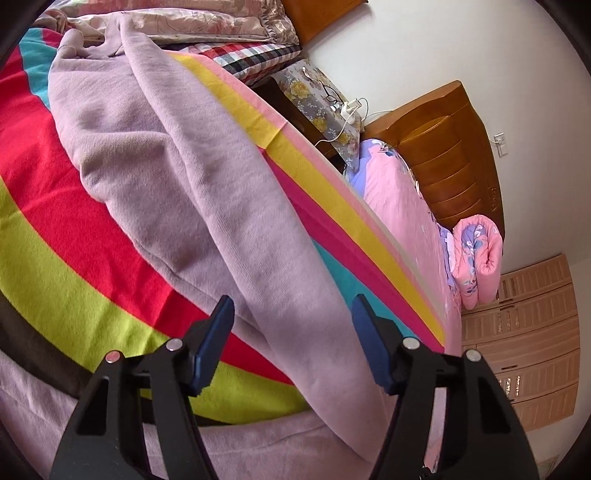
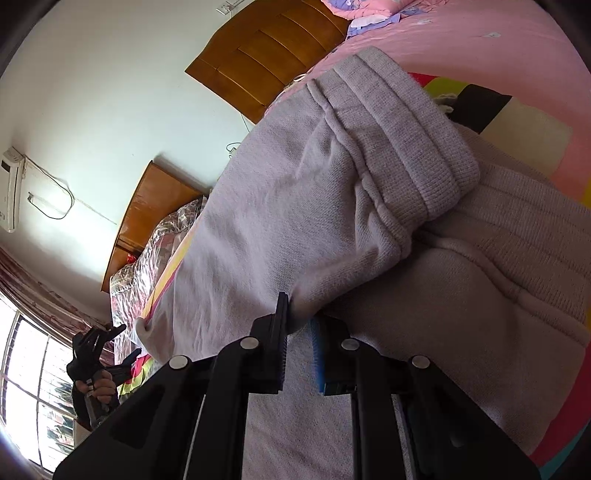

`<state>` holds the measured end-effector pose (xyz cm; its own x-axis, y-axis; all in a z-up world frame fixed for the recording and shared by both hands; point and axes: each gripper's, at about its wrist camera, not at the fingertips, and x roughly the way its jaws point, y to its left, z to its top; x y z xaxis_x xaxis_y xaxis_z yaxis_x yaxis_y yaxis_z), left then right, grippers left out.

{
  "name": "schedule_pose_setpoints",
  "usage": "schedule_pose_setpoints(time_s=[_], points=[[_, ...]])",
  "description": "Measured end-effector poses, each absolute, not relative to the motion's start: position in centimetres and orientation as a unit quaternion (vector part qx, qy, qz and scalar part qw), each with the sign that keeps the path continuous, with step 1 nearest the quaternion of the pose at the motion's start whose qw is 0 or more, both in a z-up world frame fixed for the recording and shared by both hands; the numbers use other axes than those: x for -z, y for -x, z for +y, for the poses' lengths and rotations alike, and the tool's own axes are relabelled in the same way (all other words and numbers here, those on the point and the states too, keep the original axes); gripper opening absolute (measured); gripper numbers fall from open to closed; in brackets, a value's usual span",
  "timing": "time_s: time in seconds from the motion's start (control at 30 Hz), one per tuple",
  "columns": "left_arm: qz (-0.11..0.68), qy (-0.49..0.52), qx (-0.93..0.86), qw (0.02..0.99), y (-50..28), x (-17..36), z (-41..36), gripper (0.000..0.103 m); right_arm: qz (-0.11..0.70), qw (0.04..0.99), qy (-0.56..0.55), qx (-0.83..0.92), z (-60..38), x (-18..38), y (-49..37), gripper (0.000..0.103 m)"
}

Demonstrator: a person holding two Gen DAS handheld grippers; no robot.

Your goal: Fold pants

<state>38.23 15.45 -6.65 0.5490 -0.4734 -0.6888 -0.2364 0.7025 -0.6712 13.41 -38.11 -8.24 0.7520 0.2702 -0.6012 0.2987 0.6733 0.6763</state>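
So far the fold looks barely begun. The lilac pants [image 1: 177, 177] lie on a bed, over a striped blanket [image 1: 66, 206]. In the left wrist view one leg runs as a long raised ridge from the near edge toward the far pillows [image 1: 221, 26], with the rest of the cloth spread loosely to its left. No tidy stacked fold shows in either view.

The left claw [image 1: 293, 332] stands partly open, straddling the near part of that leg. Cloth runs between the blue pads [image 1: 216, 343] but neither pad presses on it, so it has hold of nothing. The right claw [image 2: 300, 347] is nearly closed, and a pinch of the pants' fabric sits between its pads, just below the ribbed waistband [image 2: 417, 147], which is doubled over on itself.

By my reading, one end is gripped and the other end is about to be taken. What remains is most of the job: getting a hold with the left claw, laying one leg flat upon the other, smoothing the bunched fabric, then folding the length over. Whether the legs already lie together I cannot tell.
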Motion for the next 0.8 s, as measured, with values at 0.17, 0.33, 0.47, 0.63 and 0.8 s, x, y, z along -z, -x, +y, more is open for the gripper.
schedule_pose_setpoints(time_s=[0.17, 0.33, 0.47, 0.63, 0.8], points=[[0.470, 0.361, 0.078, 0.802, -40.1, 7.3, 15.2, 0.052, 0.352, 0.844, -0.403, 0.007, -38.2, 8.6, -13.5, 0.014], [0.448, 0.327, 0.060, 0.830, -39.0, 6.8, 14.8, 0.013, 0.352, 0.847, -0.399, 0.008, -38.0, 8.2, -13.3, 0.014], [0.402, 0.300, 0.075, 0.862, -34.7, 1.5, 14.7, 0.011, 0.339, 0.861, -0.379, -0.009, -38.4, 5.6, -14.0, 0.013], [0.366, 0.223, 0.113, 0.896, -25.8, -5.7, 14.8, 0.010, 0.289, 0.894, -0.342, -0.033, -40.1, -1.0, -14.0, 0.012], [0.342, 0.145, 0.113, 0.922, -13.7, -6.3, 15.3, 0.008, 0.282, 0.910, -0.303, -0.032, -41.2, -2.7, -9.7, 0.006]])
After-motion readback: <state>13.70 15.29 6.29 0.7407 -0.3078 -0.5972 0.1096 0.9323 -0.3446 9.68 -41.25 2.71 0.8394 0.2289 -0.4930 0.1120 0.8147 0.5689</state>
